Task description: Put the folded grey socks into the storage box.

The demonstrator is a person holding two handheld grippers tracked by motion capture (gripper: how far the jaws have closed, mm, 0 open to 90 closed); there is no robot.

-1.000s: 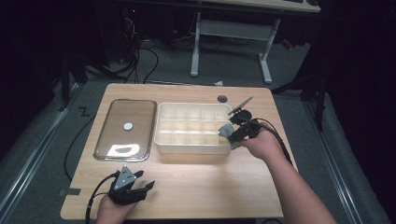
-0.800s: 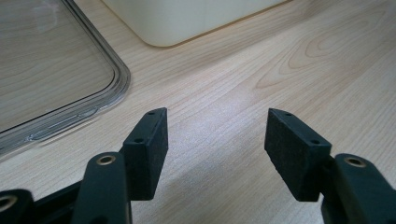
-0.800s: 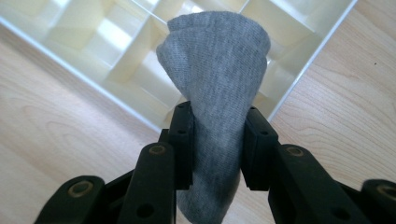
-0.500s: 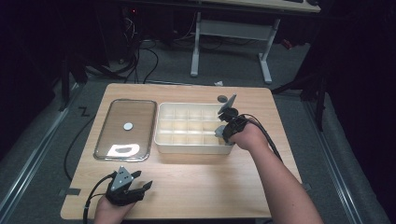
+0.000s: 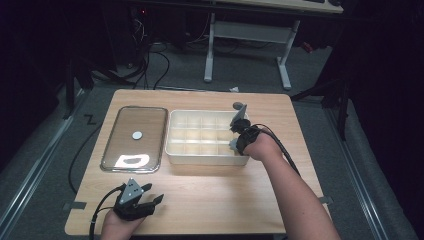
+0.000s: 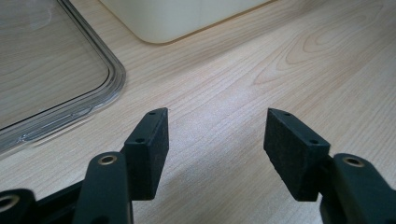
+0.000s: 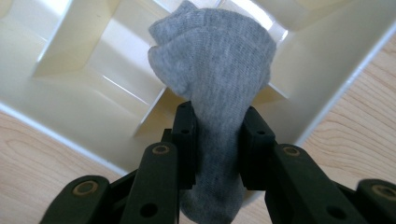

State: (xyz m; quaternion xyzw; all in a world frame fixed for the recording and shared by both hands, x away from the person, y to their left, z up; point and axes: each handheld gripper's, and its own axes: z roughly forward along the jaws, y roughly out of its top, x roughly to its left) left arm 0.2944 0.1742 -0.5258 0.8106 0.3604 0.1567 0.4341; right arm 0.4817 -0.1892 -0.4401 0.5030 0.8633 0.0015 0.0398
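My right gripper is shut on a grey sock. Its jaws have just closed a little further on the sock, which stands up between the pads over the cream divided box. From above, the right gripper hangs over the right end of that box, pointing down into a compartment. My left gripper rests near the table's front left edge. In its own view the left gripper is open with only bare wood between the pads.
A clear rectangular lid lies flat left of the box, with a small white disc on it; its corner is just ahead of my left gripper. A small grey object sits behind the box.
The right gripper has come down and slightly left with the sock, from beside the box's right end to over its compartments. The left gripper has stayed put.
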